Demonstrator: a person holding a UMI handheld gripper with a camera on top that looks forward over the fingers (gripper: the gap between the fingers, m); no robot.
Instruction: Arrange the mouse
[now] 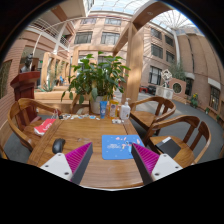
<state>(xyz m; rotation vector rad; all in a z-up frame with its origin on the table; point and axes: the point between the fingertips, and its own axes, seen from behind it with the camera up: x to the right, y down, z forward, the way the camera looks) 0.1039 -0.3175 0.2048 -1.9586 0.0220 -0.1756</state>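
Note:
A blue mouse pad [119, 147] lies on the round wooden table [95, 130], just ahead of and between my fingers. A dark mouse [58, 145] sits on the table to the left, just beyond my left finger [72, 163]. My gripper [113, 162] is open and empty, held above the table's near part, with the magenta pads facing each other. The right finger [153, 161] points at the pad's right edge.
A potted plant [97, 78] stands at the table's far side with a bottle [125, 110] beside it. A red and white thing [43, 126] lies at the left. A dark flat thing [170, 147] lies at the right. Wooden chairs [157, 110] ring the table.

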